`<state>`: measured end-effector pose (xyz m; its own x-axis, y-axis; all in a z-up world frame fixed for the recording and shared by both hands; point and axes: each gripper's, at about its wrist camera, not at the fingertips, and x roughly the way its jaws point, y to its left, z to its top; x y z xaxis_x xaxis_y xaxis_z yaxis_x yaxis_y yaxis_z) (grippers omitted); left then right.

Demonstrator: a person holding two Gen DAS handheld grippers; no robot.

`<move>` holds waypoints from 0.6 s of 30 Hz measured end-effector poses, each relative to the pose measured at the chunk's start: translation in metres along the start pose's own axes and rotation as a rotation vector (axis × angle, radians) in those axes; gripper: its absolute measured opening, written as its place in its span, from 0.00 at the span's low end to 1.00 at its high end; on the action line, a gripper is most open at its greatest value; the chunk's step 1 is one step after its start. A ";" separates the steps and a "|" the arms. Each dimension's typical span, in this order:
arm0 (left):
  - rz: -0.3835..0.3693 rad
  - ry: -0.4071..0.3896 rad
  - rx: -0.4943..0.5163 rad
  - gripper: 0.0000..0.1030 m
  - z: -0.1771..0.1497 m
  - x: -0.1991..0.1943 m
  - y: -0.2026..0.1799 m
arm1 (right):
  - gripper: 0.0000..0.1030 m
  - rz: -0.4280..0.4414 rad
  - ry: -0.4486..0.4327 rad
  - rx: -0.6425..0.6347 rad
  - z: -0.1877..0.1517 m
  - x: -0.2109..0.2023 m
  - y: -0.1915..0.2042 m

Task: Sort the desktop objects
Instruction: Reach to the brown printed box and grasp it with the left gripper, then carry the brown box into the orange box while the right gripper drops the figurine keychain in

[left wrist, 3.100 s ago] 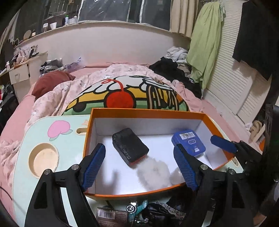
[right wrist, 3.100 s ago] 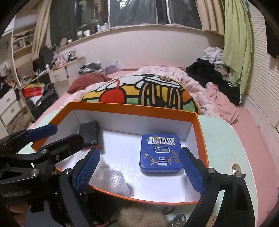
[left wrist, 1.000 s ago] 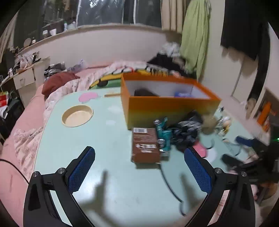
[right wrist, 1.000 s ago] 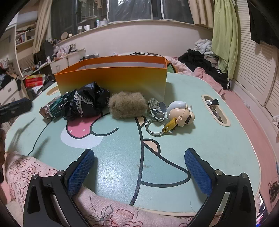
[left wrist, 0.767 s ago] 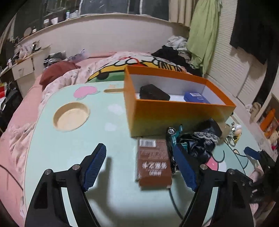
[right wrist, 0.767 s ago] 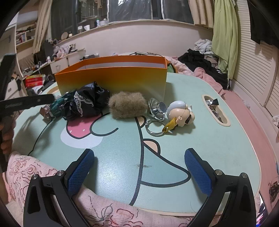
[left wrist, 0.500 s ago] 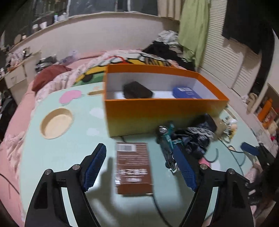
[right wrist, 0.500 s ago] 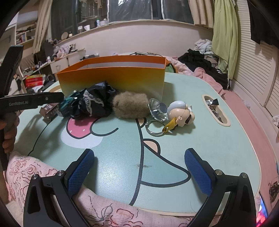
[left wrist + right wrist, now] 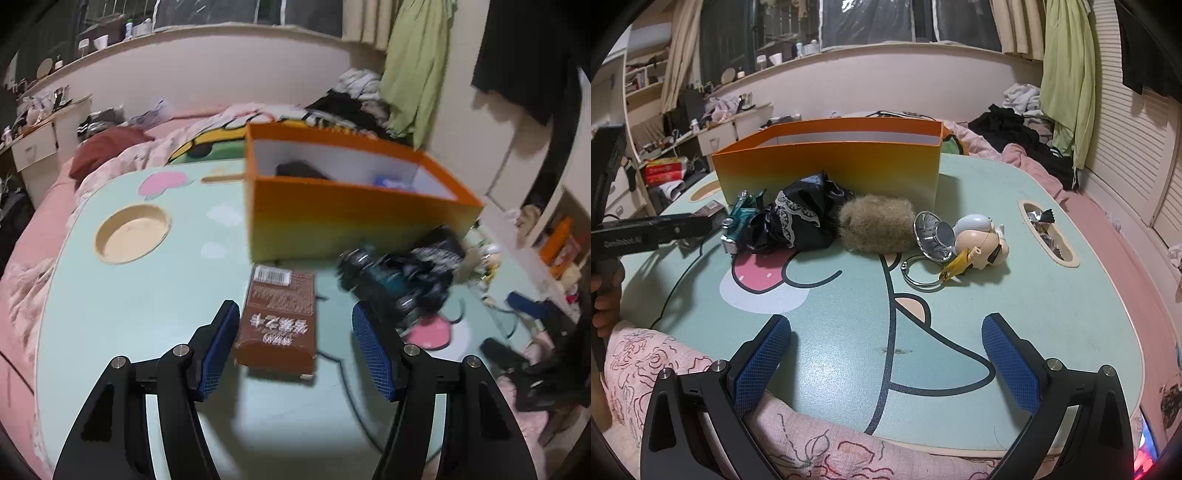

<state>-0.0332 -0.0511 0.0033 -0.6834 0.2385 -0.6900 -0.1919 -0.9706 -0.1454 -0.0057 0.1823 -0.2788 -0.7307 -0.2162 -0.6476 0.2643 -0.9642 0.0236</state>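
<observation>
We see our left claw closing around the flat brown cardboard packet, pads not touching; our right claw stands apart over the mint-green counter, orange box at 12 o'clock.

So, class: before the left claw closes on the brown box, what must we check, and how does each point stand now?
1. Brown box between the left claw pads: ok; jaws have just been closing.
2. Pads pressing the box: not ok, gap on the right.
3. Toy car outside the claw: ok.
4. Orange box has room: ok.
5. Right claw open, holding nothing: ok.
</observation>
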 end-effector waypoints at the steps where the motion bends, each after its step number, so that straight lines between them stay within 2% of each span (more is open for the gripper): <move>1: 0.011 0.006 0.008 0.62 0.002 0.001 -0.003 | 1.00 0.001 0.000 0.000 0.000 0.000 0.000; 3: 0.046 0.034 0.046 0.62 0.003 0.009 -0.010 | 1.00 0.001 0.000 -0.001 0.001 0.000 0.001; 4: 0.066 0.060 0.072 0.59 0.002 0.016 -0.014 | 1.00 0.000 0.001 -0.001 0.001 0.000 0.001; 5: 0.085 0.060 0.099 0.53 0.001 0.018 -0.017 | 1.00 -0.002 0.000 -0.004 0.001 0.000 0.001; 6: 0.107 0.057 0.122 0.41 0.001 0.019 -0.020 | 1.00 -0.003 -0.002 -0.006 0.001 -0.001 0.002; 8: 0.075 0.042 0.108 0.41 0.000 0.013 -0.019 | 1.00 0.010 -0.006 0.008 0.002 -0.002 -0.001; 11: -0.023 -0.035 0.060 0.41 -0.004 -0.010 -0.012 | 1.00 0.108 -0.065 0.120 0.003 -0.016 -0.025; 14: -0.042 -0.123 0.055 0.41 -0.008 -0.042 -0.005 | 0.99 0.105 -0.110 0.251 0.016 -0.033 -0.064; 16: -0.042 -0.170 0.039 0.41 -0.009 -0.061 0.002 | 0.99 0.067 -0.098 0.243 0.029 -0.037 -0.084; 18: -0.038 -0.202 0.020 0.41 -0.008 -0.072 0.009 | 0.98 0.047 -0.064 0.183 0.040 -0.034 -0.094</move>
<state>0.0204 -0.0770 0.0461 -0.8023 0.2791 -0.5276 -0.2333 -0.9603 -0.1532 -0.0309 0.2742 -0.2291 -0.7602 -0.2651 -0.5932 0.1844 -0.9635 0.1942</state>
